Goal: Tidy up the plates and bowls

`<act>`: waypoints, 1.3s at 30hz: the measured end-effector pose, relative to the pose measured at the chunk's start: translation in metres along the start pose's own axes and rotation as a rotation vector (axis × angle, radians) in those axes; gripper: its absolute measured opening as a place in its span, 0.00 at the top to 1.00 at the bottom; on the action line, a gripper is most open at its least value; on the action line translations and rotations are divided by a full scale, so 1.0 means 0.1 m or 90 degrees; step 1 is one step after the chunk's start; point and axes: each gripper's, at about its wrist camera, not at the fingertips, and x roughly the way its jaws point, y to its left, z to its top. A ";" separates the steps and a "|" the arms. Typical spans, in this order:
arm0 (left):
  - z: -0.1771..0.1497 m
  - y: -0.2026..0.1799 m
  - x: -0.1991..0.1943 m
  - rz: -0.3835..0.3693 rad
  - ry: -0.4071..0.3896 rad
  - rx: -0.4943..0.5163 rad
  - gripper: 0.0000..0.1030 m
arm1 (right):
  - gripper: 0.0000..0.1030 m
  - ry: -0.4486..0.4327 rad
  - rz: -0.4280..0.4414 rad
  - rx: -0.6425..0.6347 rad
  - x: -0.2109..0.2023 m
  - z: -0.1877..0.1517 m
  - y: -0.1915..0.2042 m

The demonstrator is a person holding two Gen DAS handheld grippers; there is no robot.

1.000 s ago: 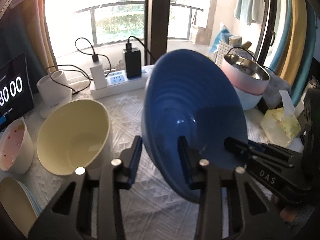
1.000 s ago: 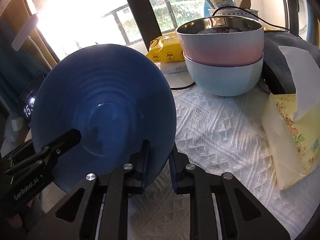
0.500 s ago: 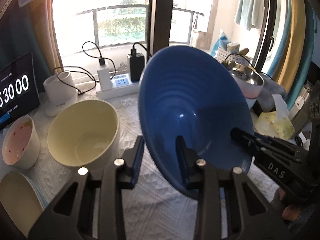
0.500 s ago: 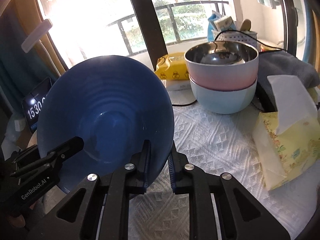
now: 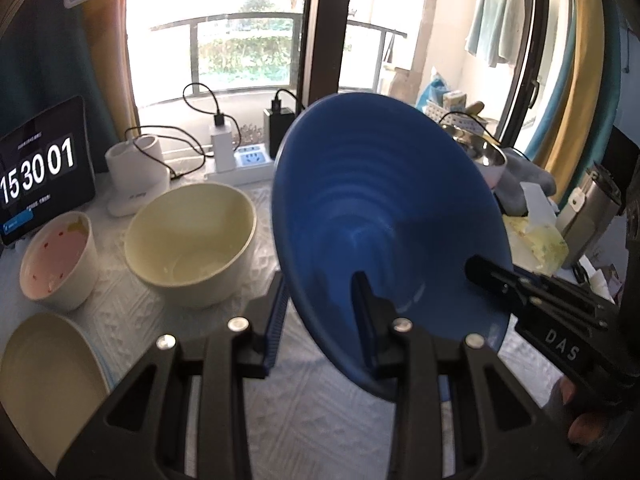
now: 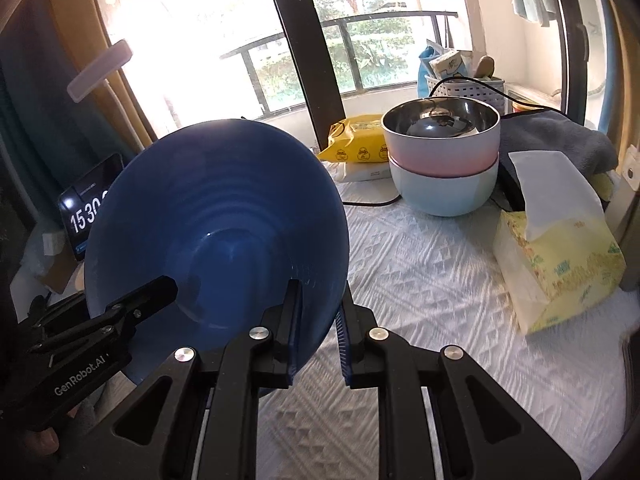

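A deep blue ribbed bowl (image 5: 384,216) hangs tilted above the white tablecloth, held from two sides. My left gripper (image 5: 320,320) is shut on its near rim, one finger outside the wall and one inside. My right gripper (image 6: 319,334) is shut on the opposite rim of the same blue bowl (image 6: 216,232). Each gripper shows in the other's view, clamped on the bowl's edge. A cream bowl (image 5: 192,240) stands on the cloth left of the blue bowl. At the right back, a pink steel-lined bowl (image 6: 444,136) sits stacked in a light blue bowl (image 6: 444,192).
A small cup with a pink inside (image 5: 56,256) and a cream plate (image 5: 44,380) lie at the left. A clock tablet (image 5: 40,176), a power strip (image 5: 248,160) with chargers, a yellow wipes pack (image 6: 356,144), a tissue pack (image 6: 556,256) and a grey towel (image 6: 560,140) ring the table.
Both grippers have risen and drawn back together with the blue bowl between them, so the table items look smaller and farther. Neither grip has changed.
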 end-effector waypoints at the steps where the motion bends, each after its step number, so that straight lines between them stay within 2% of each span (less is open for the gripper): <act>1: -0.02 0.00 -0.02 -0.001 0.001 -0.001 0.68 | 0.83 0.000 0.000 -0.002 -0.03 -0.02 0.02; 19: -0.43 0.33 -0.51 0.001 0.009 -0.022 0.68 | 0.83 -0.002 0.015 -0.019 -0.38 -0.34 0.49; 39: -0.83 0.76 -0.79 -0.003 0.044 -0.069 0.68 | 0.83 0.039 0.028 -0.058 -0.57 -0.70 1.00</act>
